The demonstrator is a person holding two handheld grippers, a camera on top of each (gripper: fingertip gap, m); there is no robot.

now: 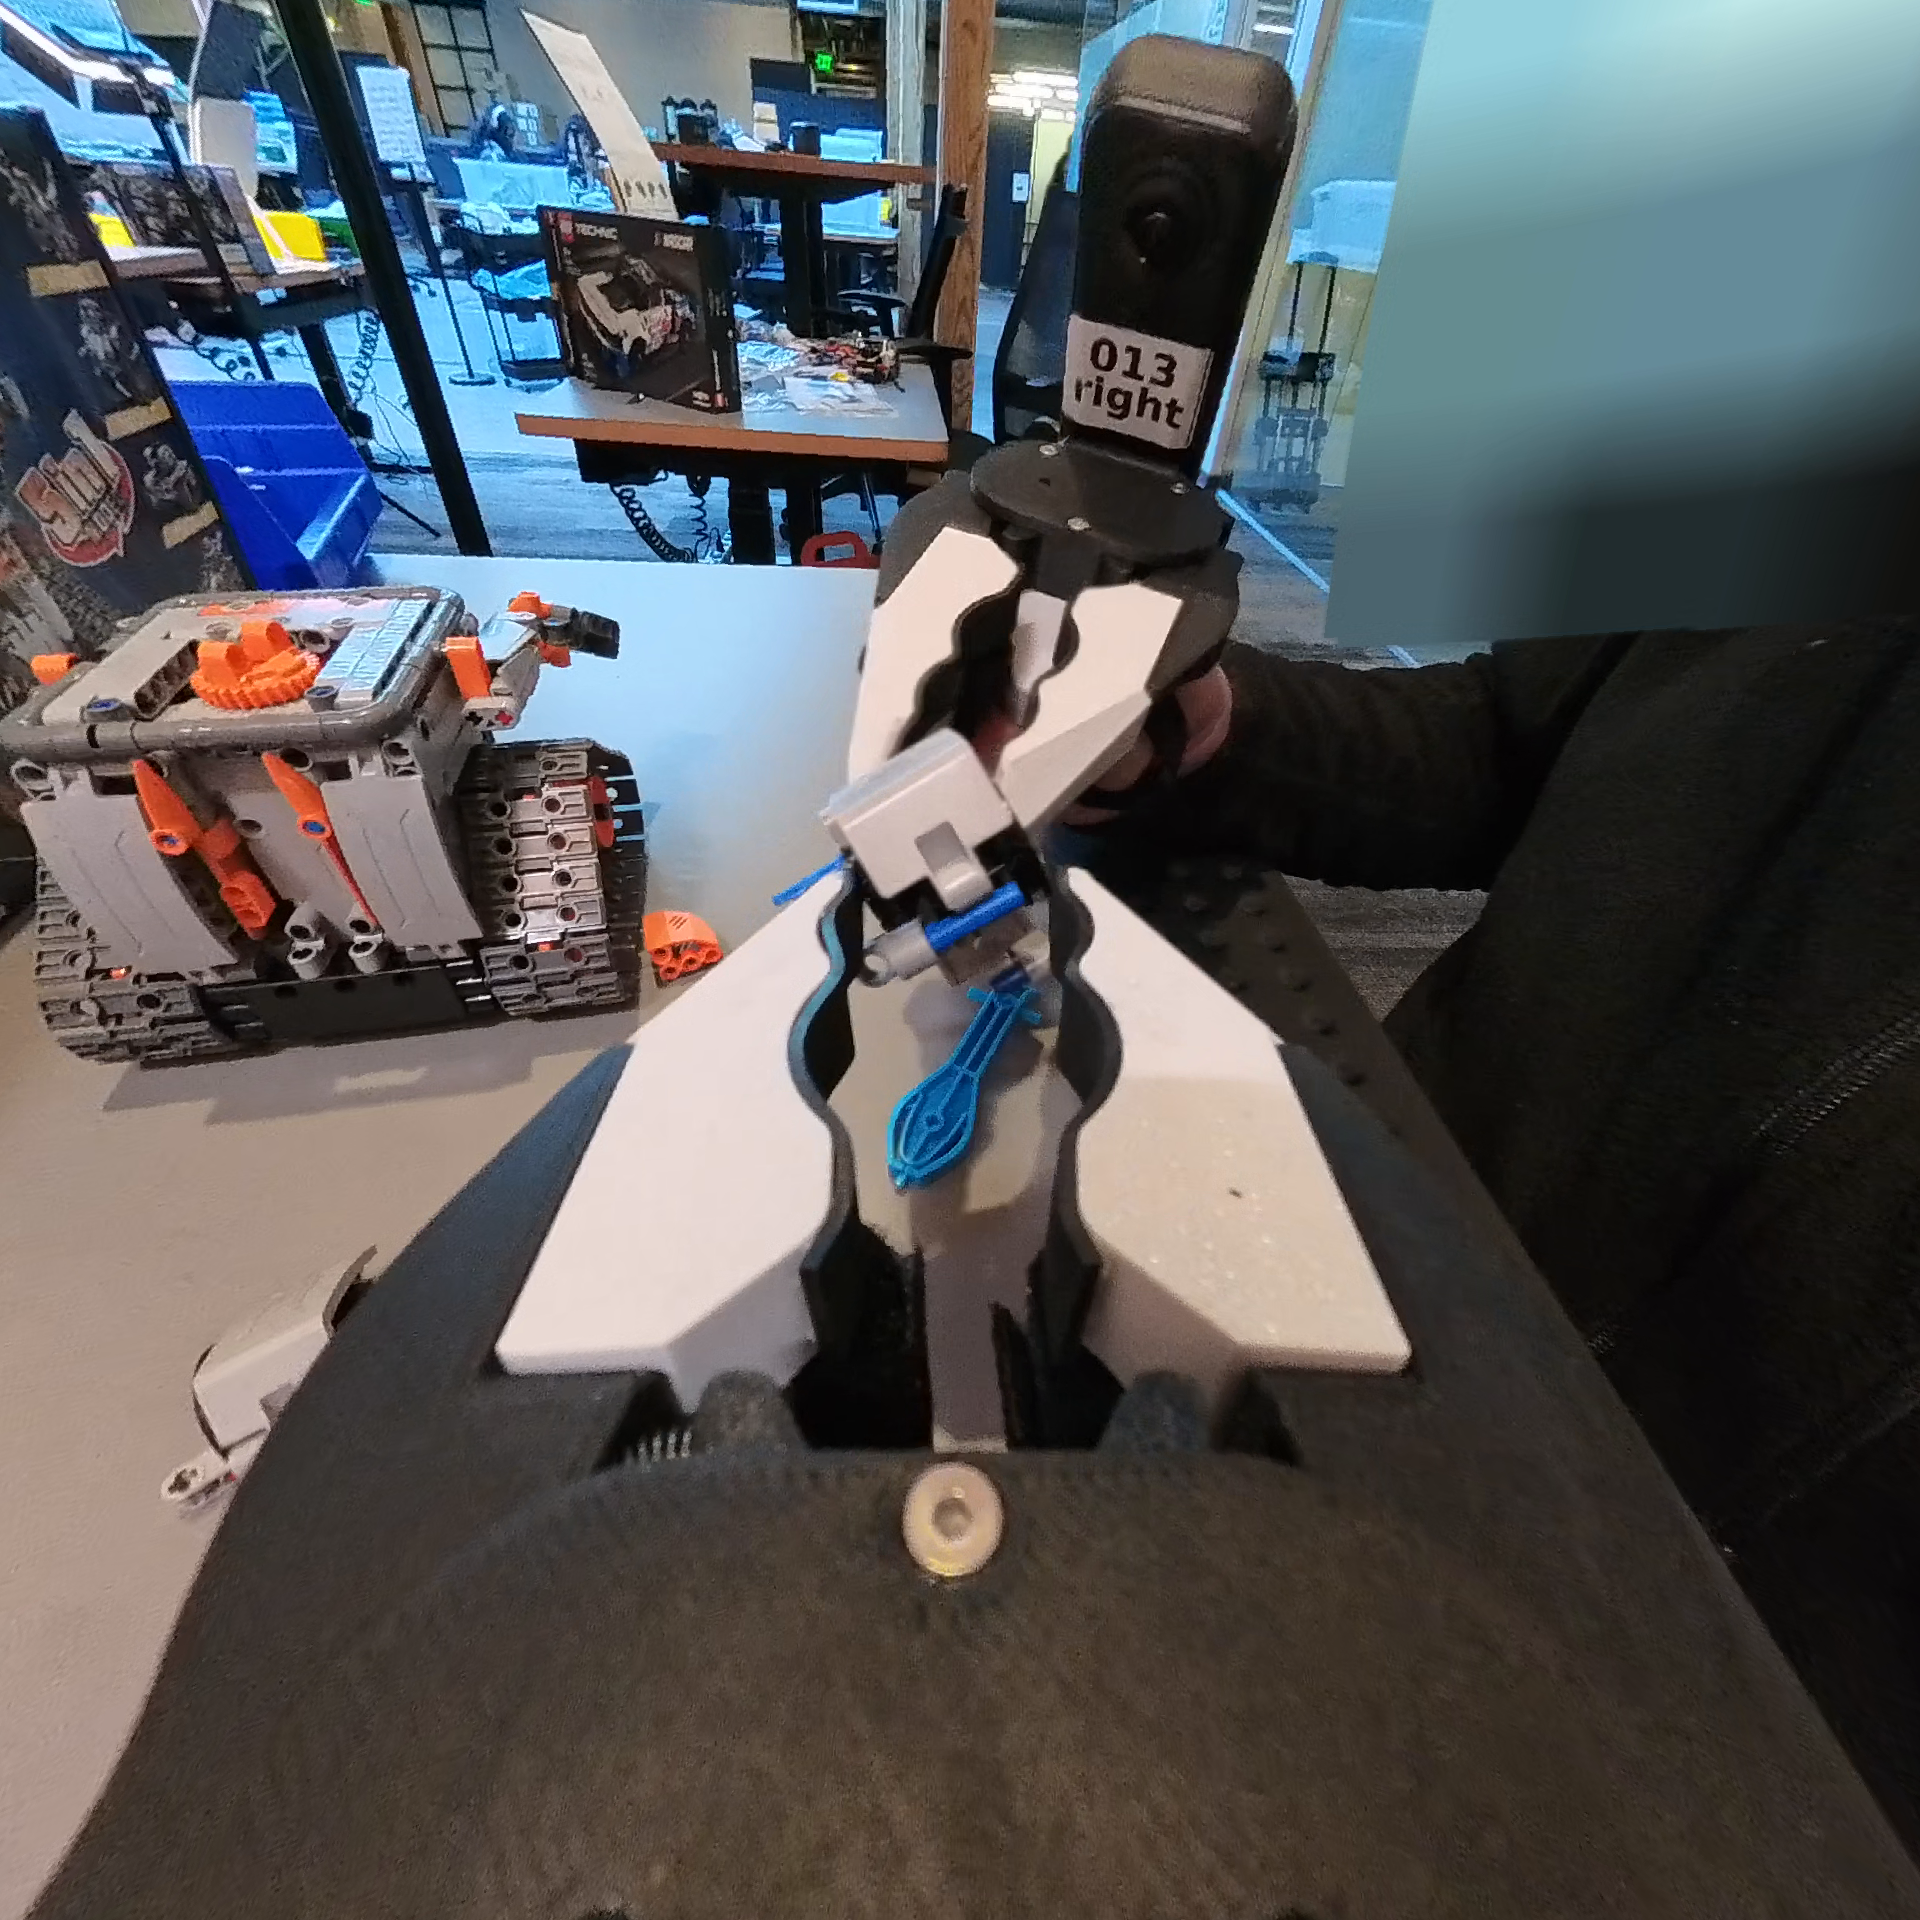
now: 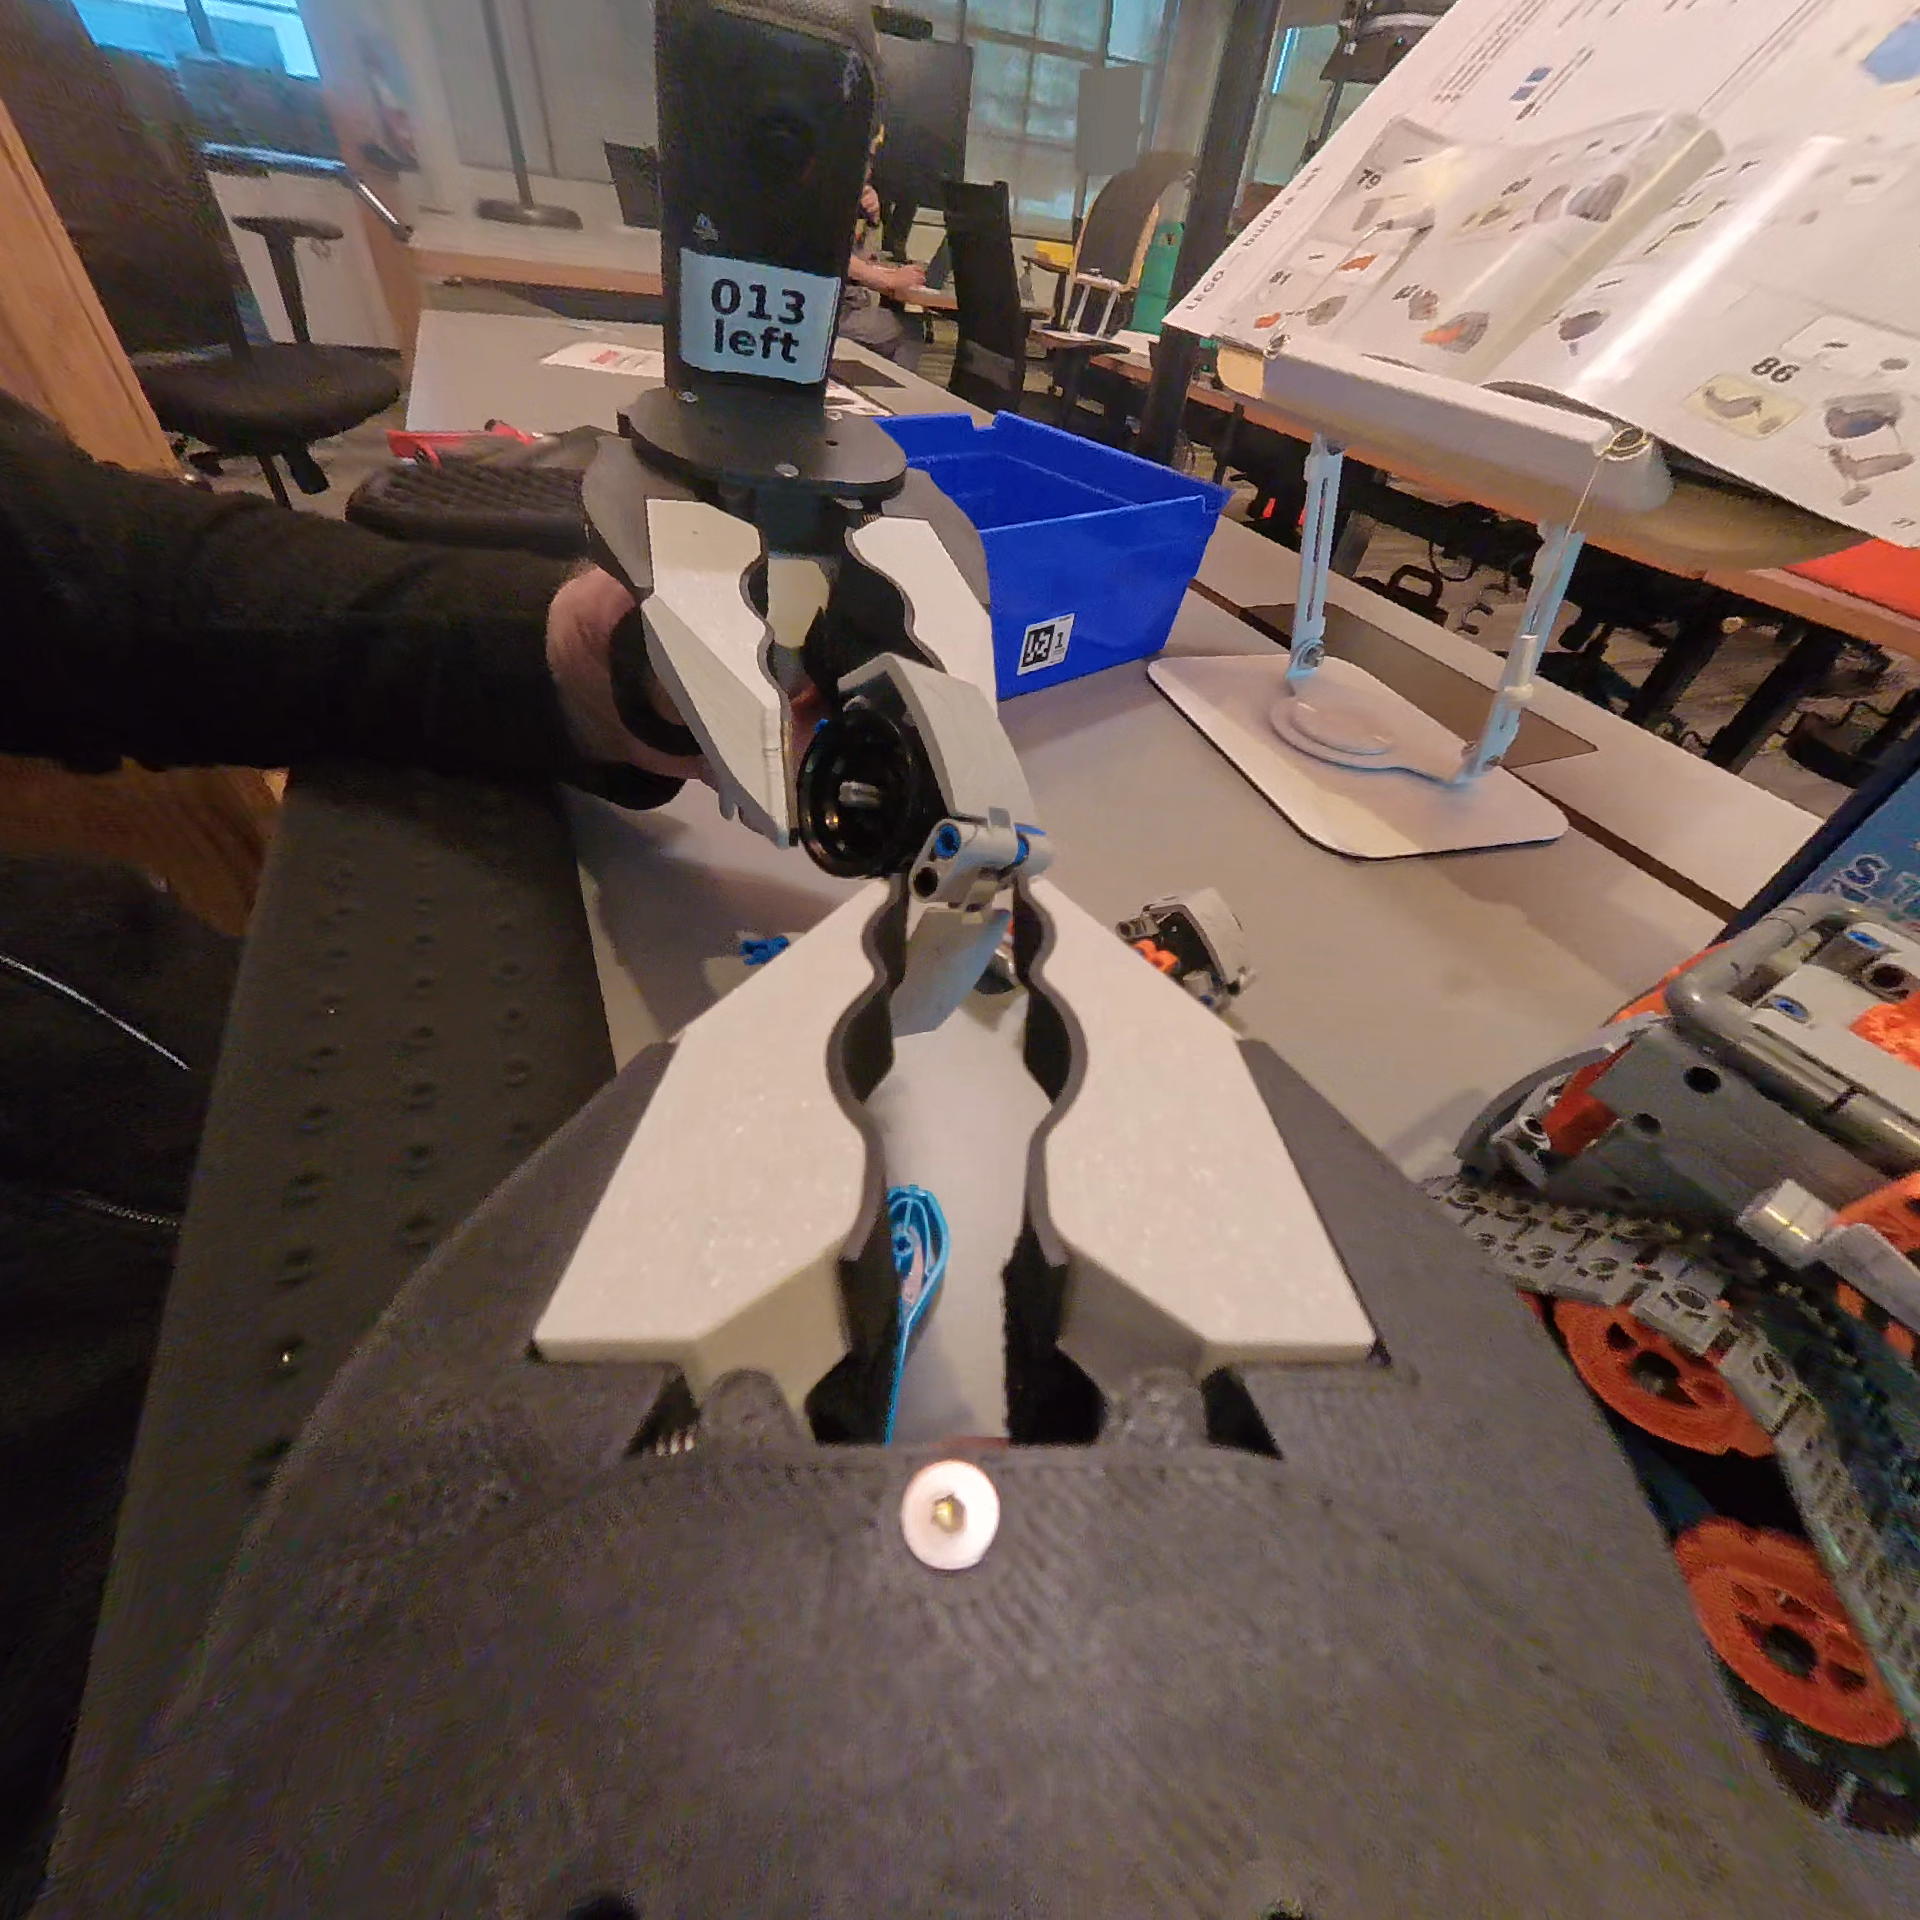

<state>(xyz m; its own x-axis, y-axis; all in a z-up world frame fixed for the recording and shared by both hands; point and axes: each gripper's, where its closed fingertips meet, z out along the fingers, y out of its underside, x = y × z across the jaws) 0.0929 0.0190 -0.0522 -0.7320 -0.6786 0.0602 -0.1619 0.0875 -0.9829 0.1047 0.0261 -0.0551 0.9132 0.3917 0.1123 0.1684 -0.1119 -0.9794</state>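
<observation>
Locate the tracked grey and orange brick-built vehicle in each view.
Left wrist view: the tracked grey and orange brick-built vehicle stands at the left, on the grey table.
Right wrist view: it sits at the right edge, partly cut off.
Shared landmark: the blue plastic bin.

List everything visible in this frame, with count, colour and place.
tracked brick vehicle: one, grey and orange, on the table
table: one, pale grey
orange piece: one, loose beside the vehicle
grey part: one, loose on the table
blue bin: one, far side of the table
instruction booklet: one, white, open on a white stand
boxed set: one, dark, background table
brick assembly: one, grey with black disc and blue pins, in the air
fan-shaped piece: one, blue, seen between the left tool's fingers; whether it is held is unclear
left tool: shut on the assembly
right tool: shut on the assembly
</observation>
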